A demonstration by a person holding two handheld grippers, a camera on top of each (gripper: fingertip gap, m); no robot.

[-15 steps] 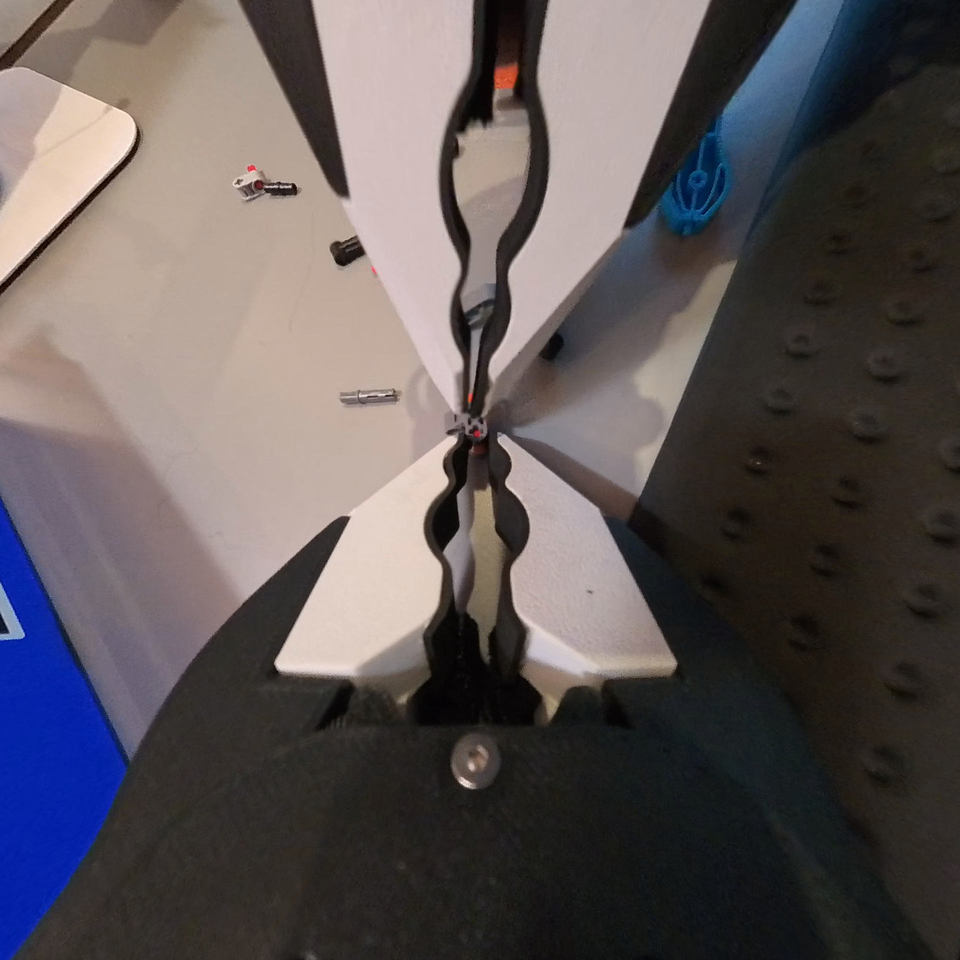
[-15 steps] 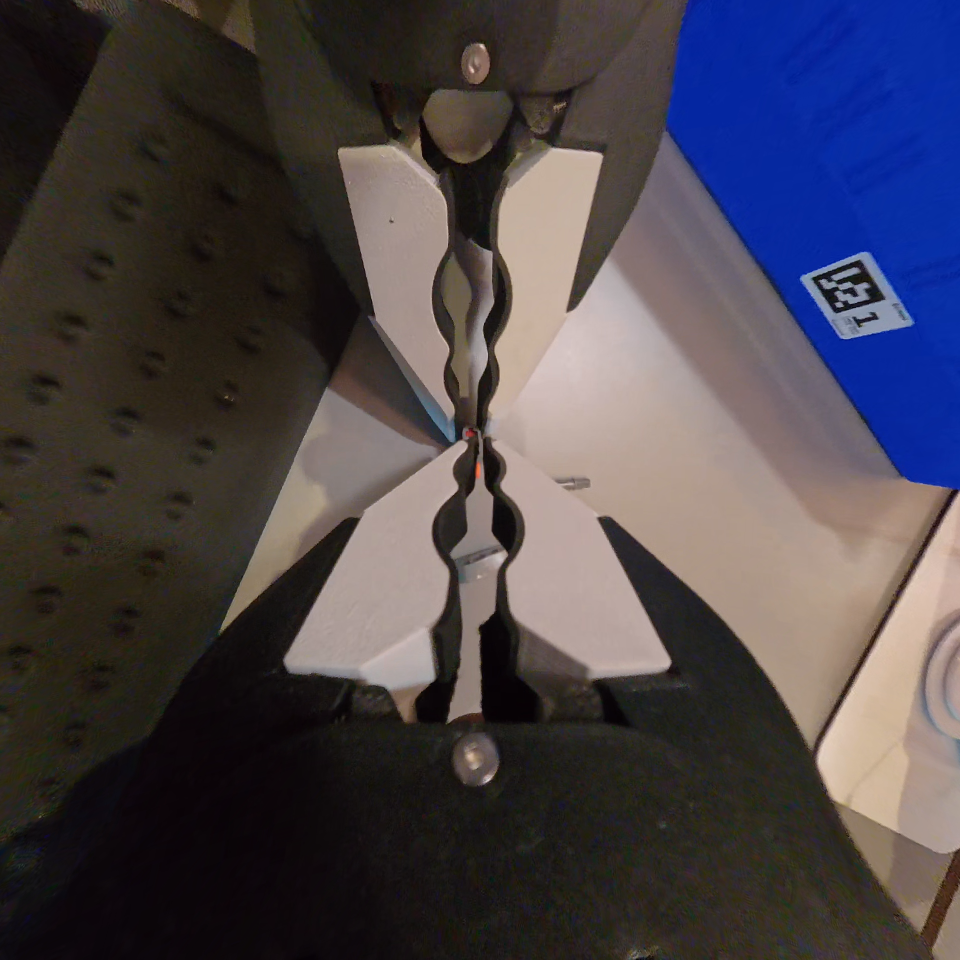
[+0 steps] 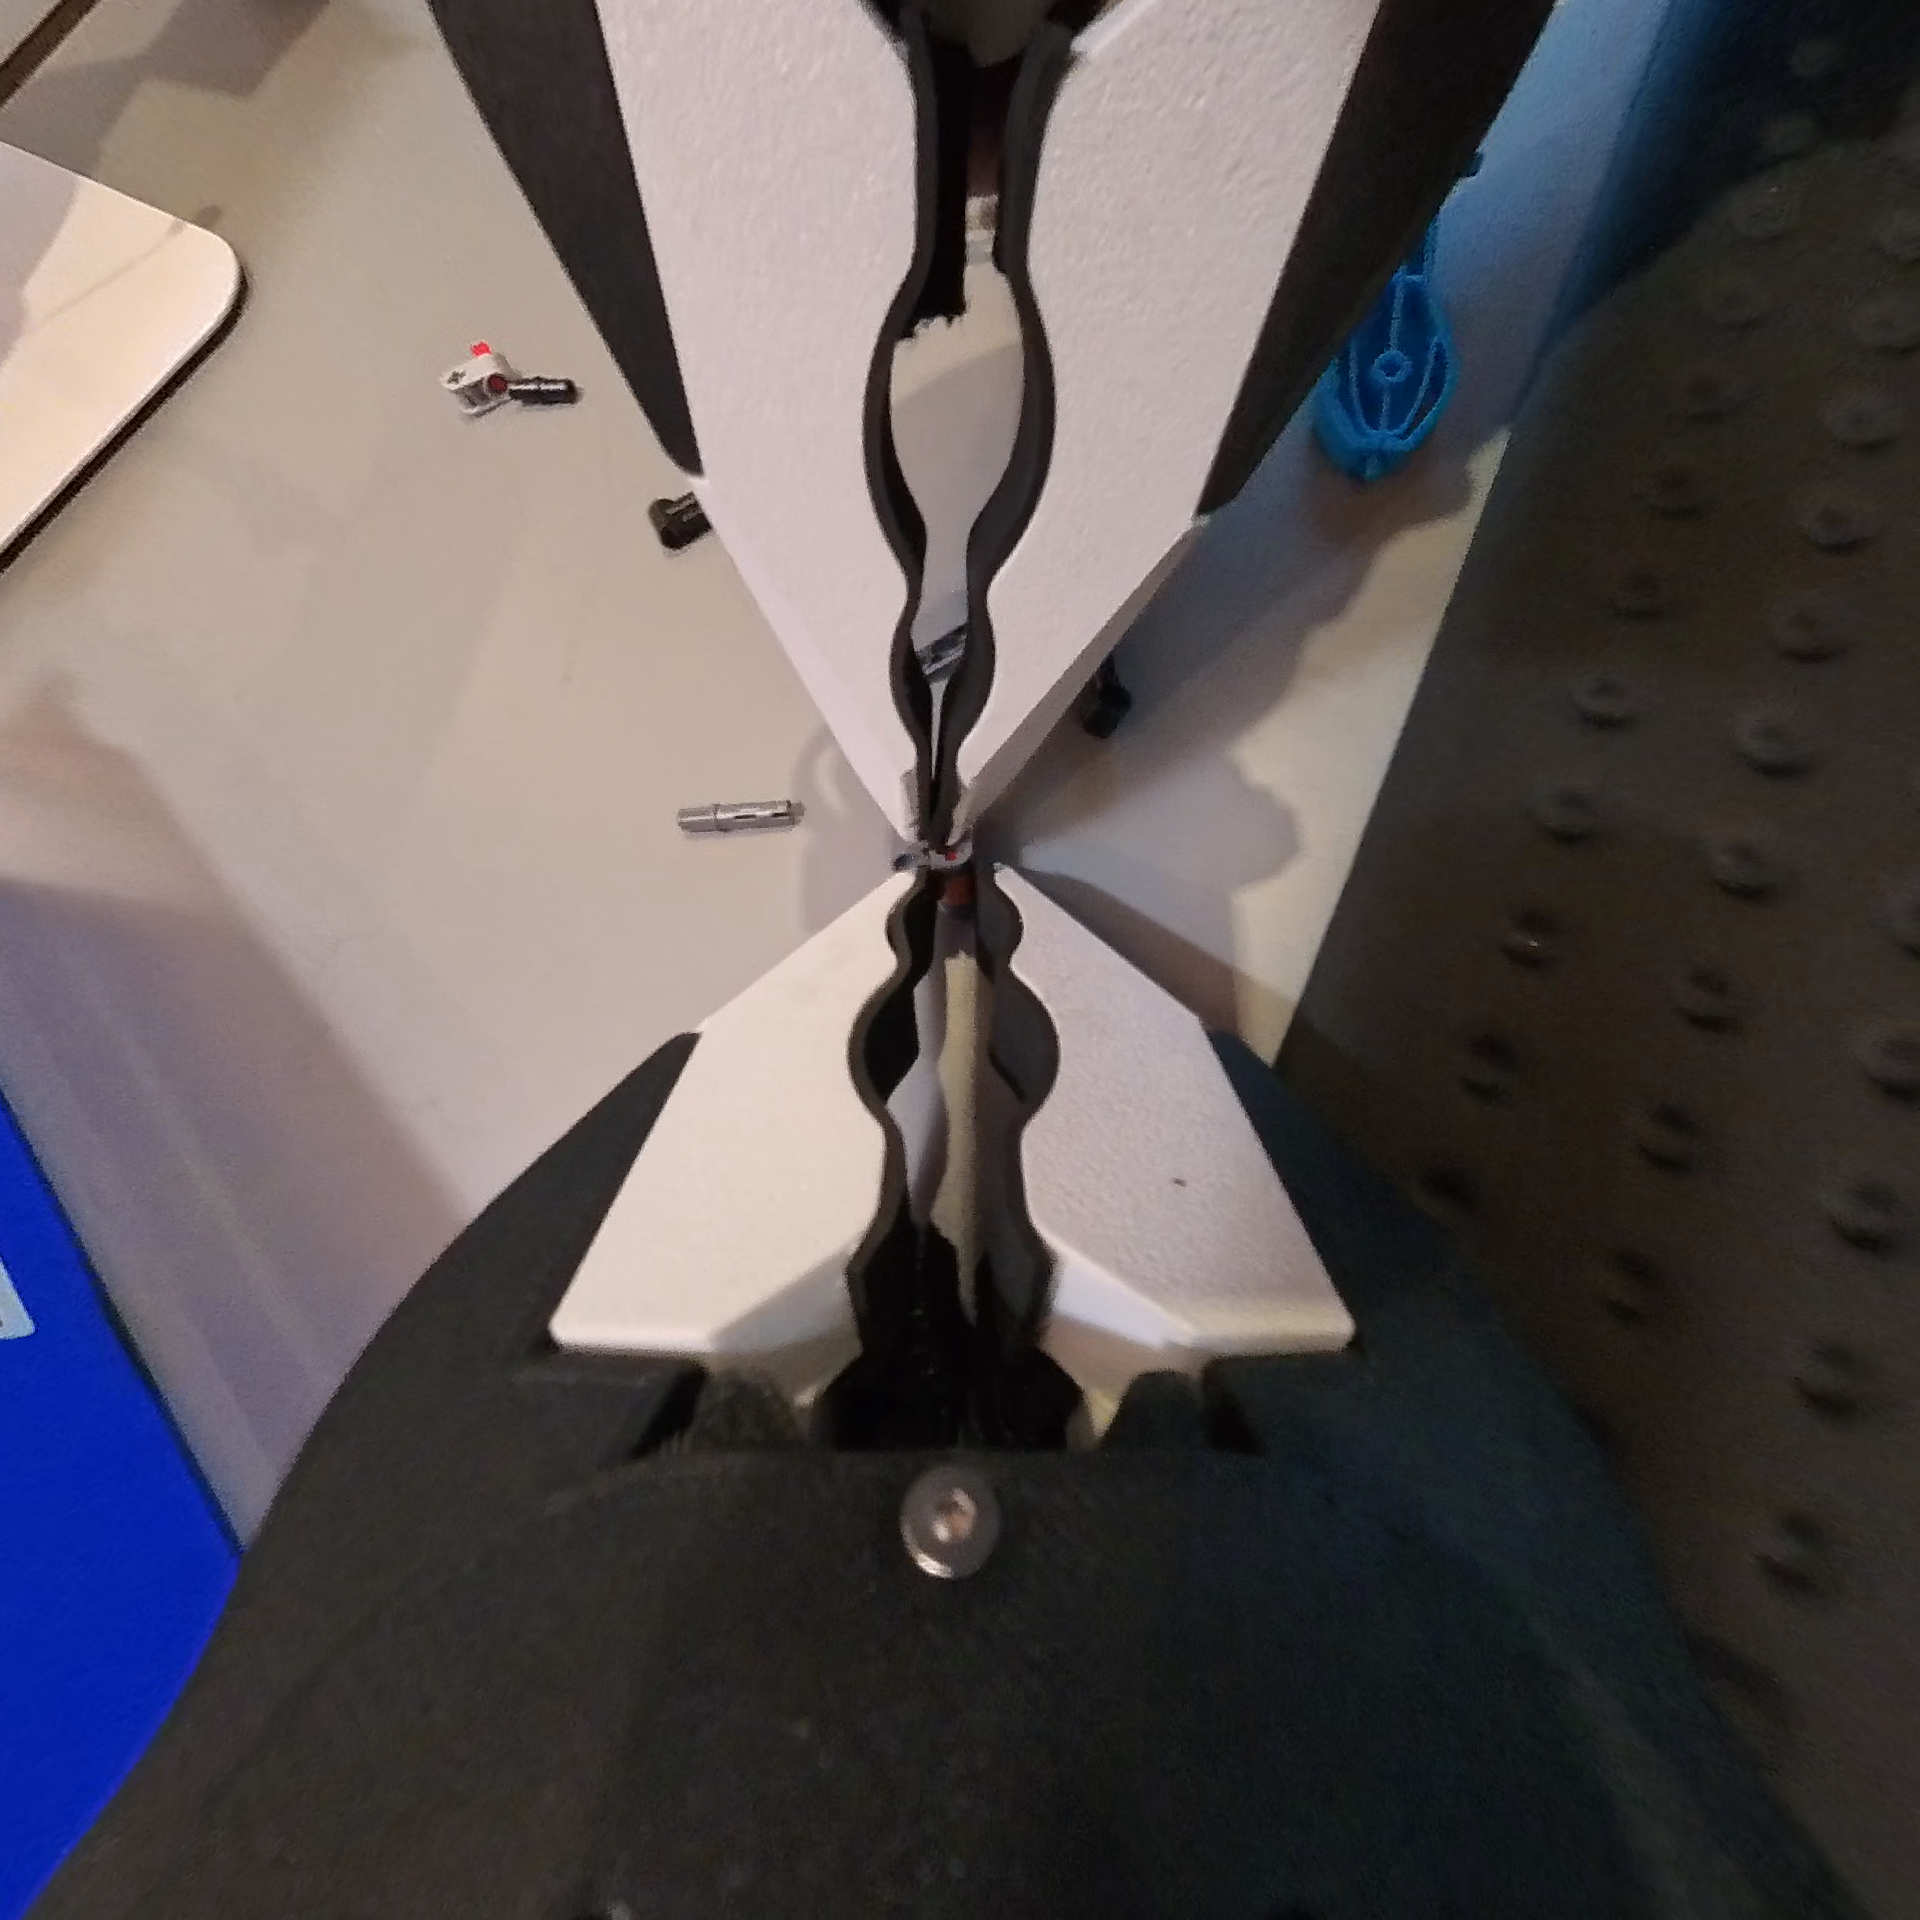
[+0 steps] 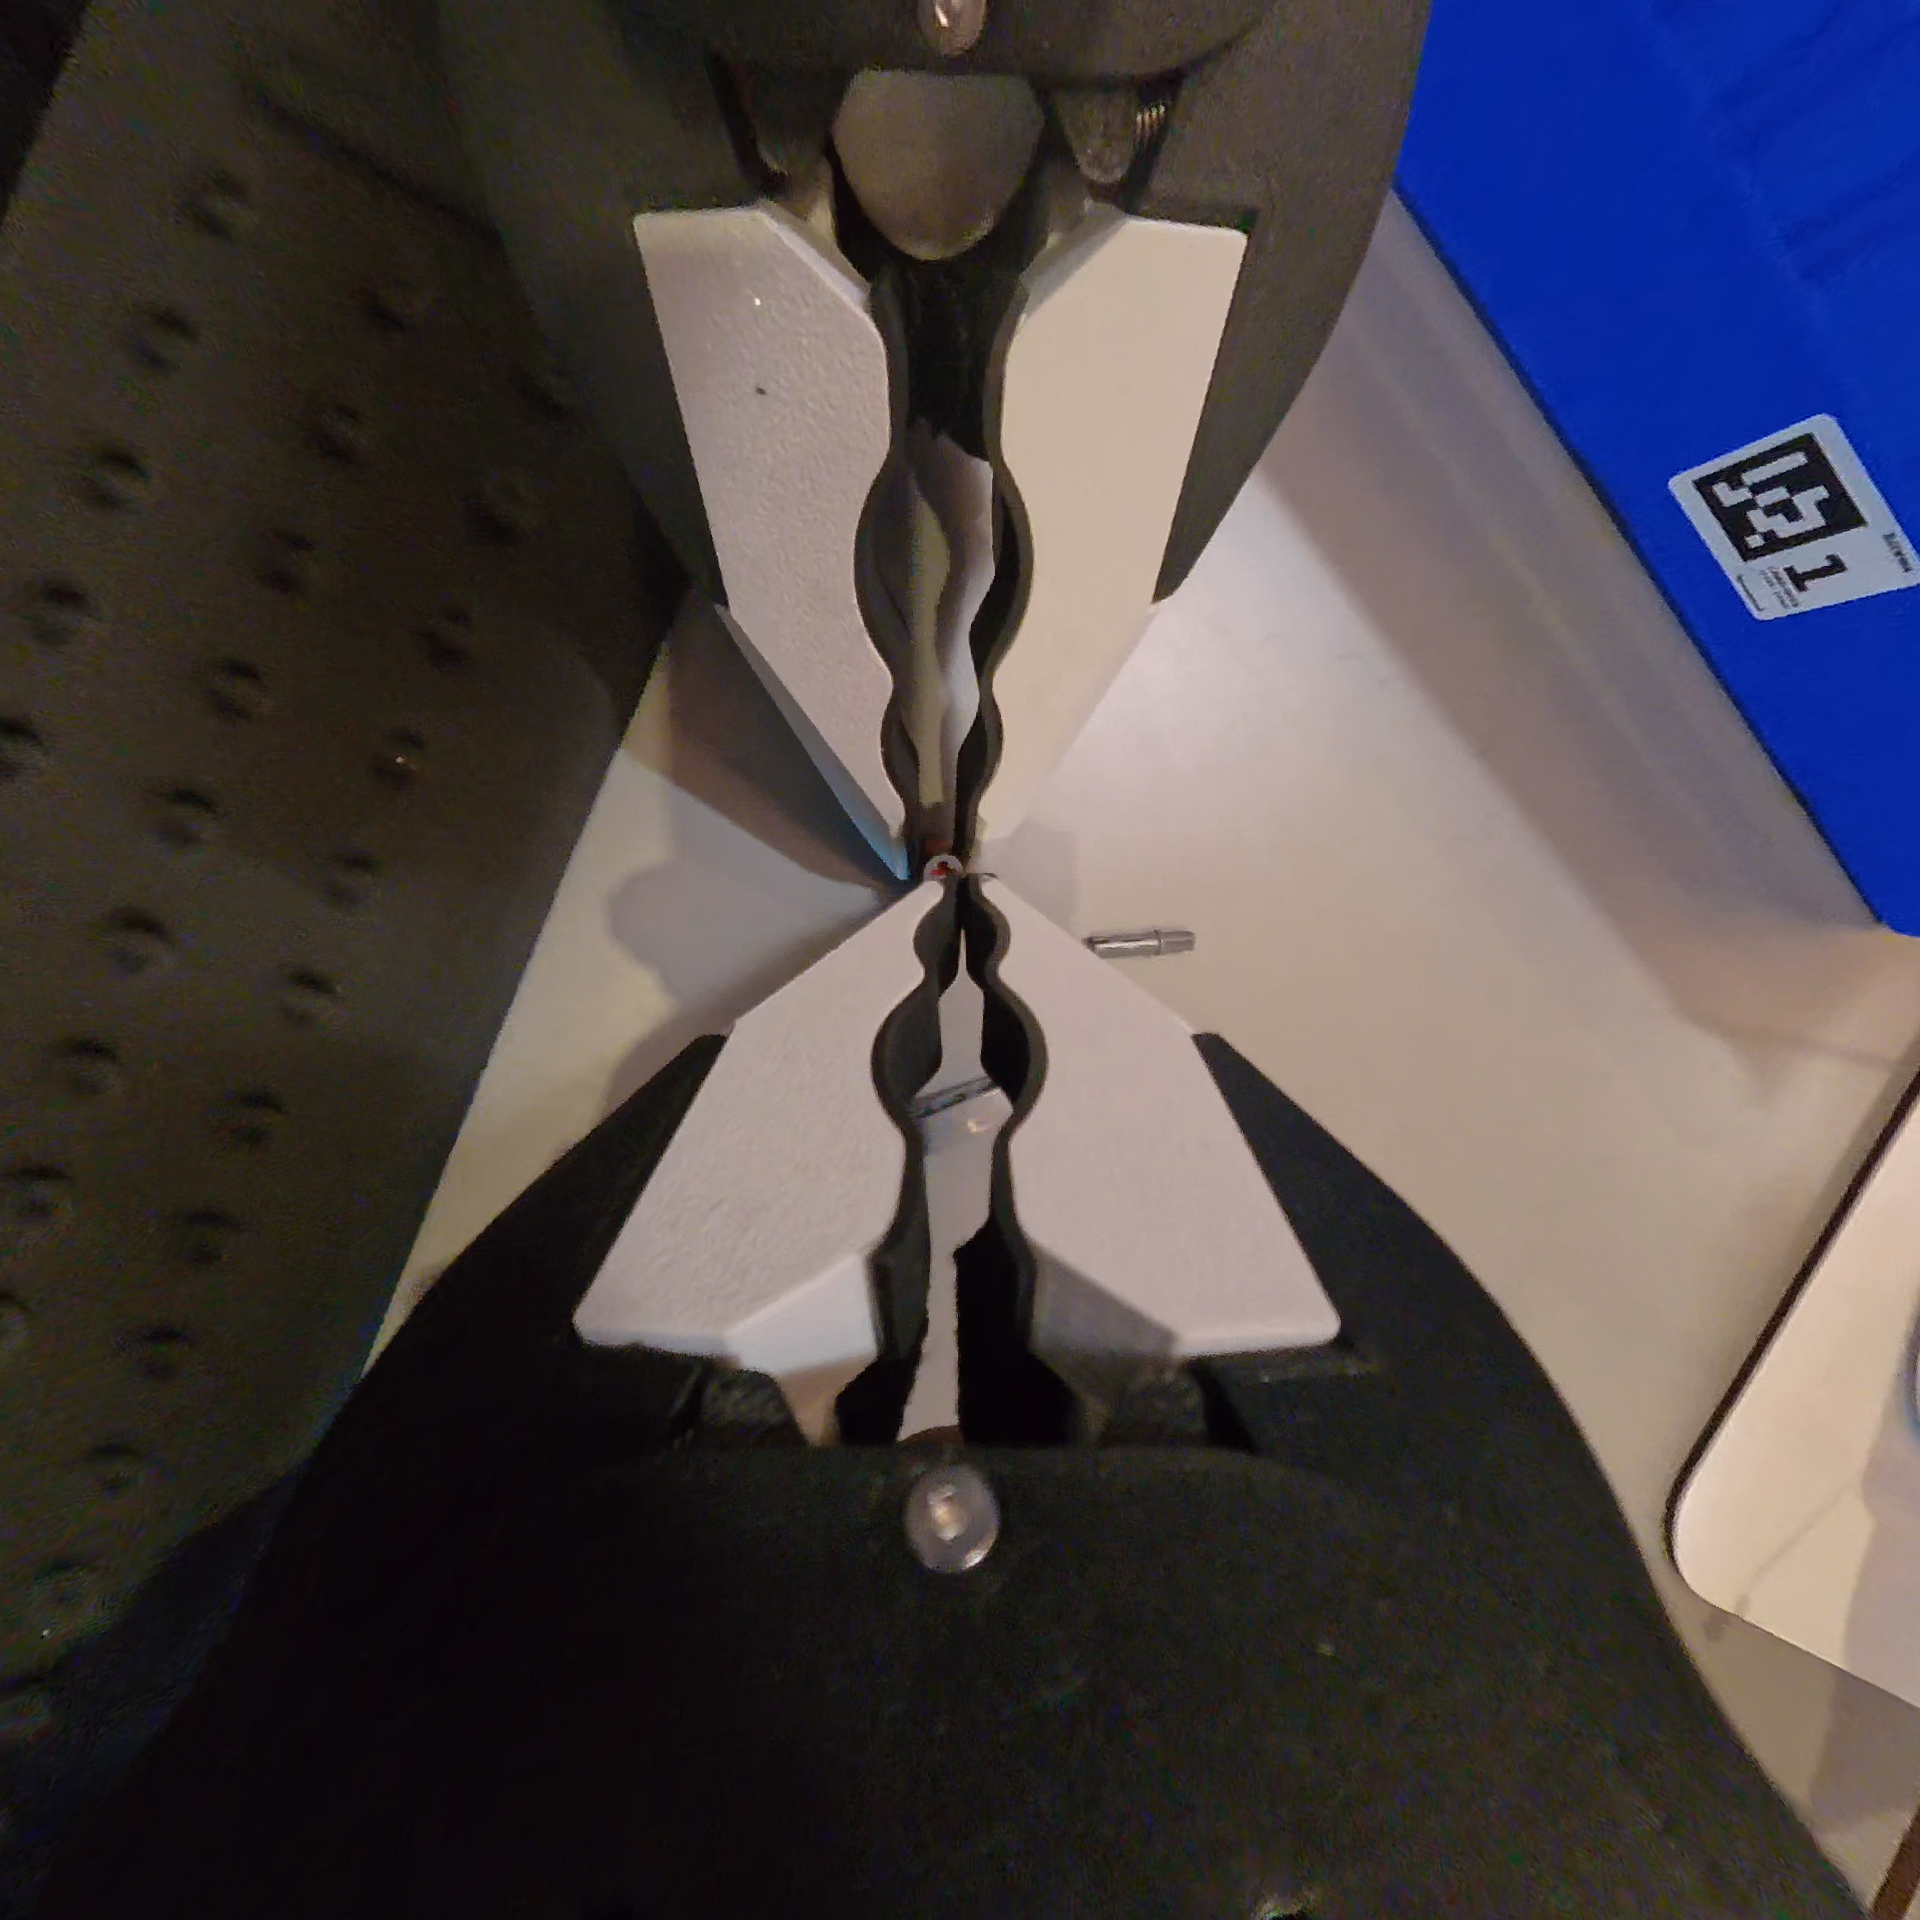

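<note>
A tiny grey-and-red piece (image 3: 940,868), mostly hidden, is pinched tip-to-tip between clenched left tongs (image 3: 948,896) and right tongs (image 4: 951,891).

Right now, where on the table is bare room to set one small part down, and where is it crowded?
Bare tabletop lies between the grey pin and the blue box. In the left wrist view, another free patch lies between the white board and that pin. It is crowded where the left gripper and right gripper meet tip to tip, and by the black pin and white connector.
</note>
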